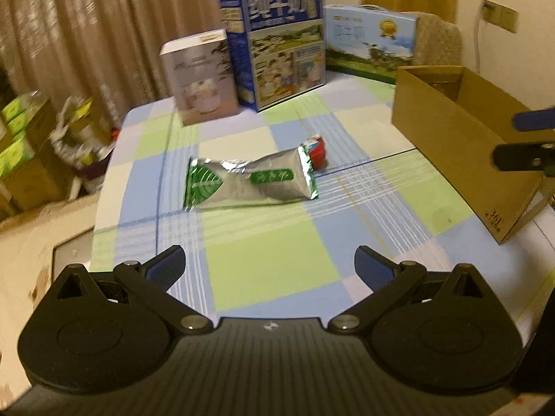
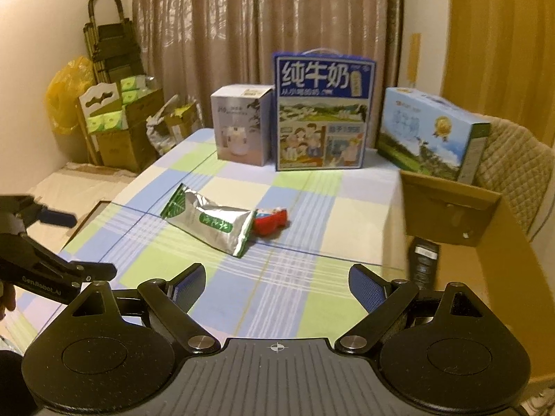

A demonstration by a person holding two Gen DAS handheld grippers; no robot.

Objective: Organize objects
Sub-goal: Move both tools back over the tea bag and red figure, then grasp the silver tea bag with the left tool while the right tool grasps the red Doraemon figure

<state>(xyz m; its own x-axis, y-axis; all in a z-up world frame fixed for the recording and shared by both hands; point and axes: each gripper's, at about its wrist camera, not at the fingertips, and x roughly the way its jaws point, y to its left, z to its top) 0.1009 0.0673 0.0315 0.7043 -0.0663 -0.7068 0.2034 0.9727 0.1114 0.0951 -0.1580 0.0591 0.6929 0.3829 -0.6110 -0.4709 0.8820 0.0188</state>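
Left tongs (image 1: 270, 263), right tongs (image 2: 276, 282) — both agape | checked tablecloth (image 1: 270, 270) | beige curtains (image 2: 263, 34) behind

Black hand-held gripper (image 1: 270, 260), blue ribbed pads (image 1: 166, 268), silver screws.

A checked tablecloth (image 1: 267, 270) carries a silver pouch (image 1: 249, 182), red packet (image 1: 317, 154), cardboard box (image 1: 451, 145) and three cartons.

There is one shiny silver packet with green leaf marks (image 1: 249, 182) lying on the table. There is one small red packet (image 1: 317, 154) touching its end. There is one open brown cardboard box (image 1: 461, 138), with one dark flat thing (image 2: 424, 256) inside it. Three printed boxes stand at the back: one grey-white box (image 1: 203, 76), one tall blue milk box (image 1: 282, 45), and one pale blue box (image 1: 369, 40).
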